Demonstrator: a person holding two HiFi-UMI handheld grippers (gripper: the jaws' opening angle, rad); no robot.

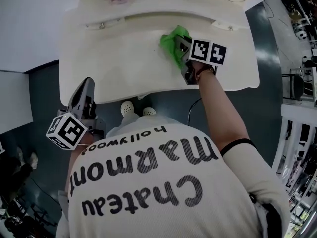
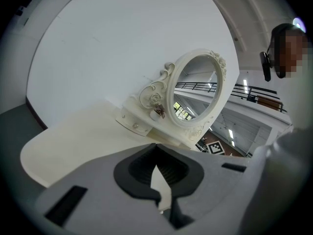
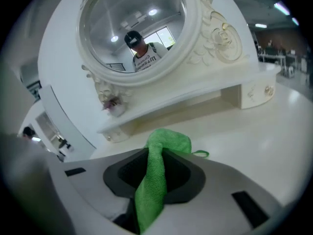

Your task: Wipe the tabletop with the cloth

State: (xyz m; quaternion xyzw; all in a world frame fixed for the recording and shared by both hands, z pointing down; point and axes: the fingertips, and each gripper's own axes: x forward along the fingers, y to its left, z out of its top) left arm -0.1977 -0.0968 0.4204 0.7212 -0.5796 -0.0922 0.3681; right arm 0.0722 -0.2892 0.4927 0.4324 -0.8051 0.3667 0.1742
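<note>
At the left, the left gripper is held off the front edge of the counter, over the dark floor beside the person's white printed shirt. In the left gripper view its jaws meet at the tips with only a thin sliver of light behind them and nothing between them. They point across the pale counter toward the ornate oval mirror standing at the back.

Further right, the cream counter lies bare across its middle. Two pale shoes show below its front edge.

On the right part of the counter, near the raised ledge under the mirror, the green cloth lies bunched on the surface. The right gripper, at the end of the person's outstretched arm, has its jaws narrow and pinched on the cloth. In the right gripper view a folded strip of it runs up between the pads, and the bunched end spills out past the tips onto the counter, with a small loop at its right side.
</note>
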